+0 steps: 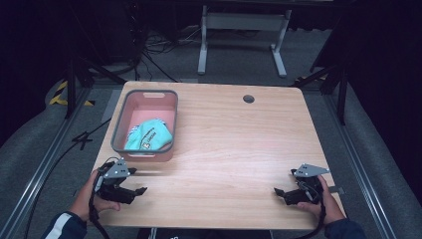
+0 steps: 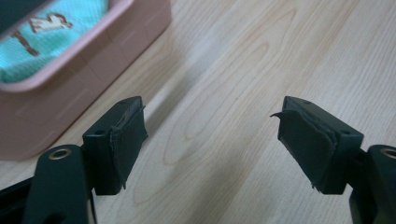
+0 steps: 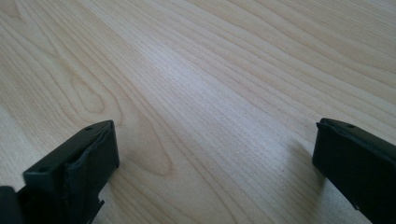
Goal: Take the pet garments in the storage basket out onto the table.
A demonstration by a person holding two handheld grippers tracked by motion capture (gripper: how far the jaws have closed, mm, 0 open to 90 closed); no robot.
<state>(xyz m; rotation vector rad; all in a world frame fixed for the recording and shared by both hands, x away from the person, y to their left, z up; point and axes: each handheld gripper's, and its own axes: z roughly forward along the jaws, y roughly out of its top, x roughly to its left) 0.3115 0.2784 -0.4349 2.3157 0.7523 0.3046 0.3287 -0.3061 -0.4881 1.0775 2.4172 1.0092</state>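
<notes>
On the table's left side from above, I see a pink basket with a grey rim holding a crumpled teal cloth. In the left gripper view, my left gripper gapes wide beside the basket's wall, gripping nothing. In the right gripper view, my right gripper spreads wide over bare wood.

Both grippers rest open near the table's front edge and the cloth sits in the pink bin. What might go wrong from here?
The left gripper sits close to the pink bin; swinging toward it may knock or shove the bin. The teal cloth lies bunched against the near wall, so a grab might pinch the rim too.
</notes>
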